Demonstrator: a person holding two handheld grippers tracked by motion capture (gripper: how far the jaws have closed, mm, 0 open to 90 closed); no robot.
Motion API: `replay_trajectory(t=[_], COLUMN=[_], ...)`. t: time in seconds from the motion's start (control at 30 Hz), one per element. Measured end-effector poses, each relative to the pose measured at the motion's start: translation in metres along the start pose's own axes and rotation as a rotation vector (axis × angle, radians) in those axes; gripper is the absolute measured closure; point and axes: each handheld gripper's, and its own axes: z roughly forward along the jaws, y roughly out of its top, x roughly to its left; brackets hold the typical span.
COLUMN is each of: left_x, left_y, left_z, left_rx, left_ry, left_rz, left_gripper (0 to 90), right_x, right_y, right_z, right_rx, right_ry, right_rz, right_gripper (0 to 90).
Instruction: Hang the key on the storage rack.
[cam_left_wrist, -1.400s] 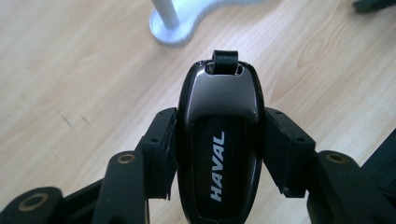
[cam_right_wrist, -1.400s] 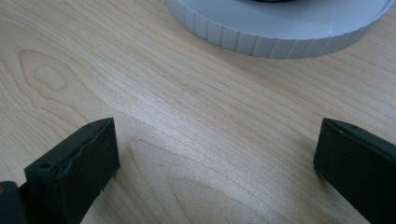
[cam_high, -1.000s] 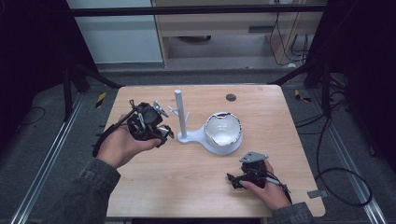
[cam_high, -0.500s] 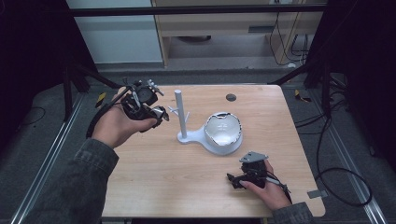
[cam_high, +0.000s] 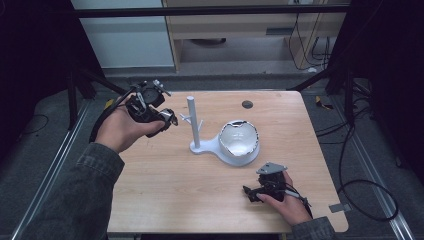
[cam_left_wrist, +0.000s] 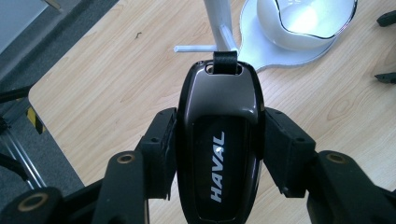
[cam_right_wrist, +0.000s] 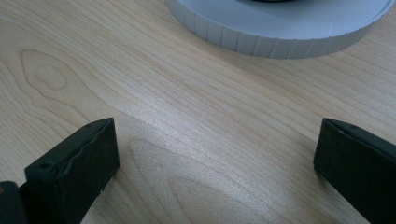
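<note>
A white stand (cam_high: 200, 145) on a light wooden table (cam_high: 165, 195) carries an upright post with short pegs and, on its base, a glossy white bowl (cam_high: 239, 139) whose contents cannot be made out. The left gripper (cam_high: 150, 107), raised over the table's far left corner, clamps a dark key fob (cam_left_wrist: 219, 149) marked HAVAL between its jaws, strap loop pointing toward the post. The right gripper (cam_high: 262, 187) rests on the table near the front right, jaws spread wide over bare wood just short of the stand's ribbed base. Grey floor, cables and a cabinet surround the table.
</note>
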Motion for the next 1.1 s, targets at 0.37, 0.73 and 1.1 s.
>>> replay_trajectory(t=[0.37,0.73,1.1], left_x=[-0.003,-0.003,-0.003], left_y=[0.013,0.02,0.025], left_z=[0.003,0.007,0.015], left_rx=[0.01,0.011,0.018], left_ry=[-0.001,-0.001,0.01], left_rz=[0.02,0.024,0.027], left_gripper=[48.5,48.4,48.5], right_x=[0.0,0.0,0.0], right_y=[0.0,0.0,0.0], right_z=[0.0,0.0,0.0], right_rx=[0.0,0.0,0.0], right_ry=[0.001,0.002,0.002], right_rz=[-0.001,-0.001,-0.001], right_gripper=[0.5,0.5,0.5])
